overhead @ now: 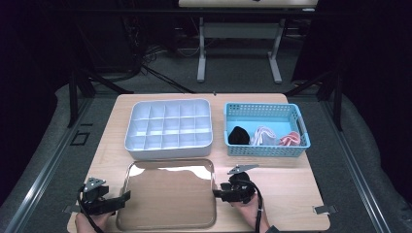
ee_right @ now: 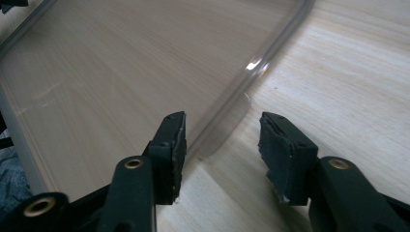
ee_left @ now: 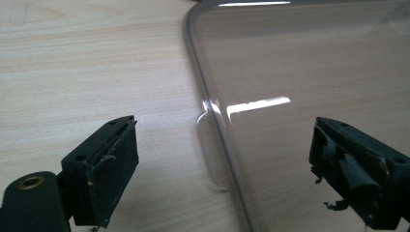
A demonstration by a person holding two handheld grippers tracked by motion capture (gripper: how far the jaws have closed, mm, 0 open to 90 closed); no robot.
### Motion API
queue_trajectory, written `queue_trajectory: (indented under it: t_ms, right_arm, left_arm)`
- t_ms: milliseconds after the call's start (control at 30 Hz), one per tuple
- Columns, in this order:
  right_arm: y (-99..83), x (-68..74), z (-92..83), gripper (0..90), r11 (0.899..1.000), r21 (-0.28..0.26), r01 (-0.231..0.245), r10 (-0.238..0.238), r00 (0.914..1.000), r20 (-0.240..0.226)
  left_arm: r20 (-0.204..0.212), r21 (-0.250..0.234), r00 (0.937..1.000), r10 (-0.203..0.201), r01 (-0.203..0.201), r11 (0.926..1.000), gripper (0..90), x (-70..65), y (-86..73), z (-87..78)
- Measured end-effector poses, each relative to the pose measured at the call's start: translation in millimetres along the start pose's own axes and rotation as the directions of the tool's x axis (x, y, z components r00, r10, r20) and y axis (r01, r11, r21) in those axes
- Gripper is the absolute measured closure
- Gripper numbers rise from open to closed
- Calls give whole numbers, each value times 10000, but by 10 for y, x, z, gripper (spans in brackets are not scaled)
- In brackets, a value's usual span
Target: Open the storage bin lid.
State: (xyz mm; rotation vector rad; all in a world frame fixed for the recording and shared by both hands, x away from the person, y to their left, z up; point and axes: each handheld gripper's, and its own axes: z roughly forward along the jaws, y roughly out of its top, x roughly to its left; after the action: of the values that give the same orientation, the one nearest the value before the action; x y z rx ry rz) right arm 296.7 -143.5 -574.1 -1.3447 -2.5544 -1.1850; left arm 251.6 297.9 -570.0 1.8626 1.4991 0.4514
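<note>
**Two grippers at the clear lid**

The clear lid [overhead: 165, 194] lies flat on the table [overhead: 291, 194], in front of the white box [overhead: 169, 128]. The left gripper [overhead: 116, 201] and the right gripper [overhead: 217, 192] wait at its side tabs with jaws apart, holding nothing. The thin tabs could slip out, and the lid might tip.

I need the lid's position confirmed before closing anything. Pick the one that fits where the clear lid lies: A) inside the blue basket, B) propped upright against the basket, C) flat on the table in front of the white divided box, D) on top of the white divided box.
C: the clear lid lies flat on the table, just in front of the white divided box.
</note>
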Motion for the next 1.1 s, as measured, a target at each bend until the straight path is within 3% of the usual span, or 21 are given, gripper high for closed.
queue_trajectory:
  t_ms: [100,233,333,400,433,500,567,767,833,900,1100]
  right_arm:
    - [7,41,31,595,10000,36,-39,39,10000,-19]
    - [6,86,49,629,9998,44,-176,175,9997,169]
    - [-8,81,49,643,9992,-82,-394,395,9991,132]
    - [-15,91,29,732,9988,-235,-432,437,9988,211]
    - [-15,91,29,732,9988,-235,-432,437,9988,211]
    - [-45,122,25,768,9995,-90,-292,296,9983,509]
    - [-78,109,36,838,9993,-86,-364,366,9989,298]
    - [-94,129,44,896,9997,-38,-227,229,9991,353]
    - [-94,137,56,897,10000,-22,-82,83,9996,257]
    - [-92,182,78,898,10000,-52,-35,37,9996,294]
    - [-77,216,120,899,10000,-63,57,-56,9999,99]
  left_arm:
    - [69,54,9999,94,-94,9999,108,-35,-6,5]
    - [32,97,9999,152,-153,9998,189,-52,-29,14]
    - [-101,173,9998,155,-153,9997,319,-62,-54,11]
    - [-213,82,9995,241,-239,9997,417,-88,-73,0]
    - [-213,82,9995,241,-239,9997,462,-88,-73,0]
    - [-249,14,9991,350,-350,9994,536,-122,-95,-22]
    - [-358,9,9984,434,-434,9991,608,-145,-104,-22]
    - [-770,-11,9963,377,-379,9993,808,-118,-116,-50]
    - [-736,-20,9965,395,-398,9992,833,-100,-106,-72]
    - [-1046,-71,9931,530,-540,9985,878,-99,-93,-68]
    - [-1099,-112,9932,380,-394,9992,887,-29,-74,-61]
